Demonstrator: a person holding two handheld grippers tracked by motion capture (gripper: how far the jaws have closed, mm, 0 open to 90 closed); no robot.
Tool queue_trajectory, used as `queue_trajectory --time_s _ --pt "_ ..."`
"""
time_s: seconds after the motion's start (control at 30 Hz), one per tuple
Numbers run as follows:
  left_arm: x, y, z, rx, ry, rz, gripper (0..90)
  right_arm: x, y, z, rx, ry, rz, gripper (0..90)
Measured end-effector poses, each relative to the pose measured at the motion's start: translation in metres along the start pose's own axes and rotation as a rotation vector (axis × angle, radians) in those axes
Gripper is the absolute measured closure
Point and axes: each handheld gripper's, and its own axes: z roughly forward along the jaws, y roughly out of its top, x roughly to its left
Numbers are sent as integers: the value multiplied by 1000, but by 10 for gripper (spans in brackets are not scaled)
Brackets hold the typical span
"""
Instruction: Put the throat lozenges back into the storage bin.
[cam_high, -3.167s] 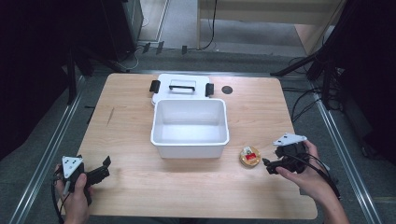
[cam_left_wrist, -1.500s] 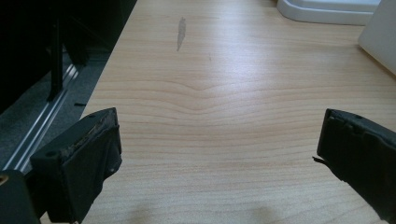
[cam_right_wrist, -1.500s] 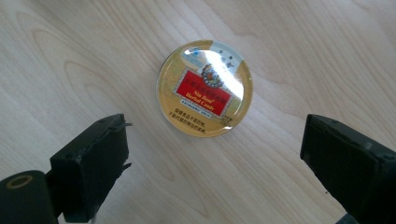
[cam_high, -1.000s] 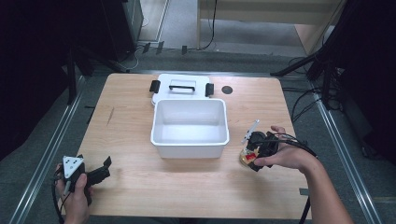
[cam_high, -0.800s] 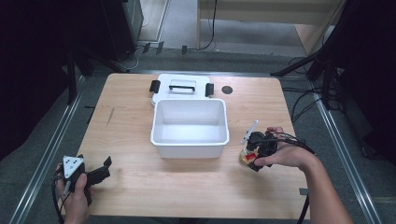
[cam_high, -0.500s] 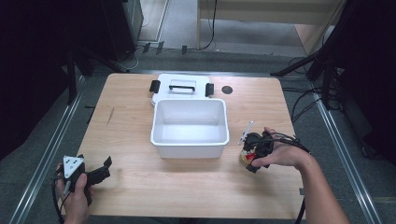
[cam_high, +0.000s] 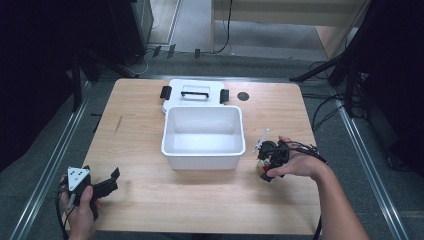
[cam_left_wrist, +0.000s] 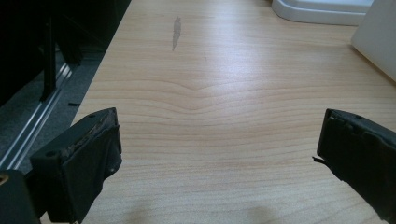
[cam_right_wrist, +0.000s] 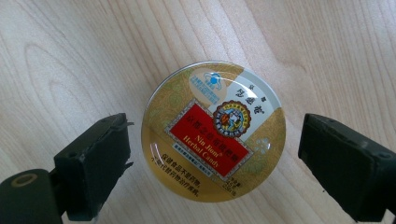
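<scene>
A round gold candy tin (cam_right_wrist: 214, 130) with a red label lies flat on the wooden table (cam_high: 140, 150), just right of the white bin. My right gripper (cam_right_wrist: 215, 140) points straight down over it, one jaw on each side of the tin. A small gap shows at both pads, so the gripper is open. Its jaws have just been closing a little with the tin between them. In the high view the right gripper (cam_high: 267, 162) covers most of the tin (cam_high: 261, 170). My left gripper (cam_high: 107, 182) rests open near the table's front left corner, with bare wood between its jaws (cam_left_wrist: 215, 149).
An empty white bin (cam_high: 203, 152) stands mid-table, with its lid (cam_high: 195, 92) and black latches behind it. A small dark round spot (cam_high: 243, 96) sits by the lid. The table's left edge and a metal rail (cam_left_wrist: 28, 135) lie close to the left gripper.
The right hand came in from the table's right edge to above the tin, then sank so its jaws straddle it. The left hand stayed put.
</scene>
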Motion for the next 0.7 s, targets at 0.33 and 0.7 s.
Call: queue_trajectory --time_s 0.33,0.7 --pt "0 0 0 1 -1 0 2 0 2 6 5 -1 17 130" --pt "0 0 0 2 -1 0 2 1 1 14 23 -13 22 169"
